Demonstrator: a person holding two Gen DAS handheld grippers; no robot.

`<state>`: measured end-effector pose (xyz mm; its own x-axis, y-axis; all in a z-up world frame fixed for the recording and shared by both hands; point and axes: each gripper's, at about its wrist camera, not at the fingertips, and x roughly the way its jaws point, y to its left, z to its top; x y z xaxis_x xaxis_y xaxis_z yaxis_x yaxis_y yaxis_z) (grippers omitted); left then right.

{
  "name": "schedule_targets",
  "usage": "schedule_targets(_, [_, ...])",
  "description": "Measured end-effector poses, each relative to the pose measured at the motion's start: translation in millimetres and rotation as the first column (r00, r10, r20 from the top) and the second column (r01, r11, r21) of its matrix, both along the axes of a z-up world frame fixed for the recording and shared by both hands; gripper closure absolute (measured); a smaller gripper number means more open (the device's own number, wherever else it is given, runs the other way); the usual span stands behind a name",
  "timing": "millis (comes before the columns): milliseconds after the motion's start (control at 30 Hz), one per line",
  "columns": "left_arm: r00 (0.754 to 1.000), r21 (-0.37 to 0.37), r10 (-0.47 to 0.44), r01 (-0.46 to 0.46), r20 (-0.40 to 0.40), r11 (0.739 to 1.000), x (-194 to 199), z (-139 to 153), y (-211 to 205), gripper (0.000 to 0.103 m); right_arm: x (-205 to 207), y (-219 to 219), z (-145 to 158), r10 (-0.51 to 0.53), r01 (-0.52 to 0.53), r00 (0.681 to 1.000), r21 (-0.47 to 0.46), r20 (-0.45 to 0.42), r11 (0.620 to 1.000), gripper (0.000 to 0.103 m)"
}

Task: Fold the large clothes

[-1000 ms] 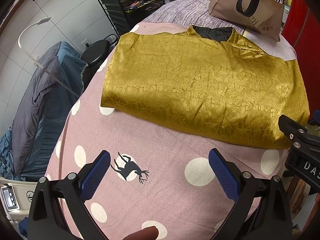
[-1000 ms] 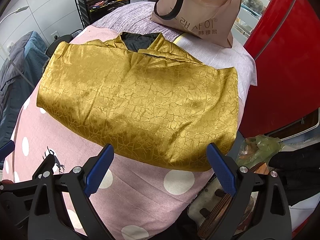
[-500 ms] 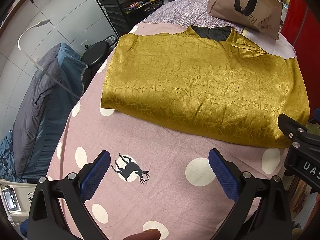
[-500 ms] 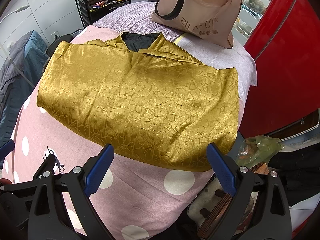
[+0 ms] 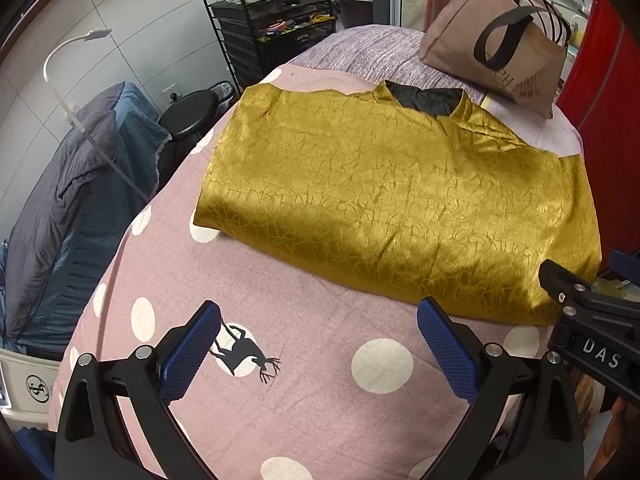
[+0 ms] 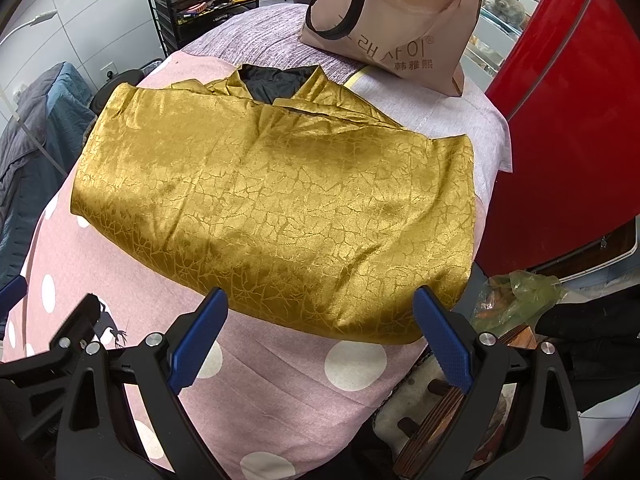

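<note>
The gold jacquard garment [image 5: 400, 208] lies folded into a broad rectangle on the pink polka-dot sheet [image 5: 320, 380] of the bed, its black-lined collar [image 6: 276, 80] toward the tan tote bag [image 6: 400, 28]. Both claws hover short of its near edge — the left claw [image 5: 318, 354] wide apart and holding nothing, the right claw [image 6: 320, 338] likewise spread and bare. The likely trouble: the satin looks slippery, so pinching only the top layer could slide the fold apart, and the right corner sits near the bed's edge, where a pull might drag it over.
</note>
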<state>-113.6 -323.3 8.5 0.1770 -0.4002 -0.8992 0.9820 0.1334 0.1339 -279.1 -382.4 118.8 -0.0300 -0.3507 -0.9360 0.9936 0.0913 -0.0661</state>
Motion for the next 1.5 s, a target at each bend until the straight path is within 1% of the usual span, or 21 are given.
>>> schedule_targets(200, [0.998,0.002,-0.036,0.036,0.044,0.999,-9,0,-3,0.006,-2,-1,0,-0.005,0.005,1.000,-0.001,0.001,1.000,0.011])
schedule_targets(300, [0.999,-0.001,-0.028,0.028,0.047,1.000,-9,1,-5,0.006,-2,0,0,-0.007,0.007,1.000,0.000,0.000,1.000,0.011])
schedule_targets(500, [0.997,0.010,-0.047,0.047,0.062,0.999,-13,-1,-5,0.006,-3,-1,0,-0.011,0.011,1.000,-0.001,-0.009,1.000,0.011])
schedule_targets(633, [0.993,0.018,-0.058,0.056,0.102,0.998,-15,-4,-3,0.006,-2,0,0,-0.004,0.003,1.000,-0.010,-0.021,1.000,0.011])
schedule_targets(1233, [0.993,0.020,-0.053,0.051,0.107,0.998,-13,-6,0,0.006,-4,-2,2,-0.012,0.012,1.000,-0.013,-0.004,1.000,0.011])
schedule_targets(1500, [0.993,0.045,-0.030,0.025,0.112,0.999,-11,-9,-1,0.006,-3,-1,1,-0.007,0.007,1.000,-0.011,-0.005,1.000,0.011])
